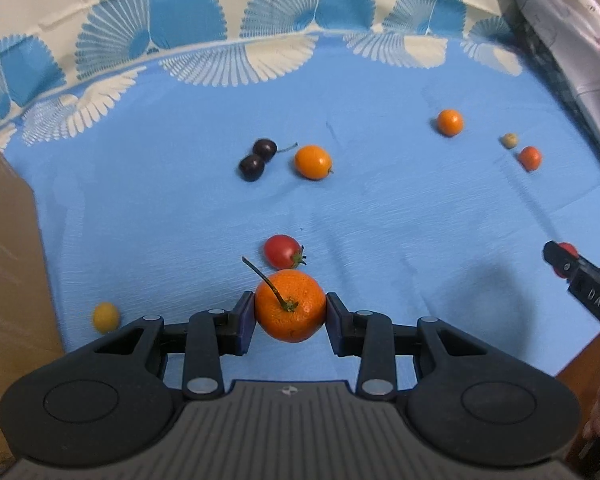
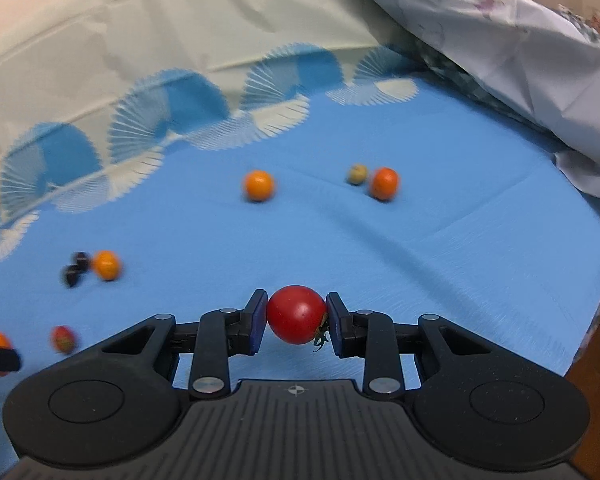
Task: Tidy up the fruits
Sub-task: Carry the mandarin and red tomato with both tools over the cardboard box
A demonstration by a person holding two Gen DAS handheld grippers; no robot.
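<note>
The left gripper [image 1: 290,312] clamps a stemmed mandarin [image 1: 290,306], lifted off the blue cloth [image 1: 380,208]; the right gripper [image 2: 297,316] pinches a cherry tomato [image 2: 296,314]. This looks like the carrying step, so each fruit likely needs moving beside its kind: kumquats [image 1: 313,162] lie ahead of the left gripper.

Left wrist view sits just behind the left gripper [image 1: 290,312], angled steeply down at the blue cloth [image 1: 400,208], close in. Right wrist view sits behind the right gripper [image 2: 297,315], tilted shallower, facing the far patterned edge. Shared: the dark cherries [image 1: 258,159] [image 2: 75,269], the orange fruits beside and far right, each other's gripper tip at frame edges.
</note>
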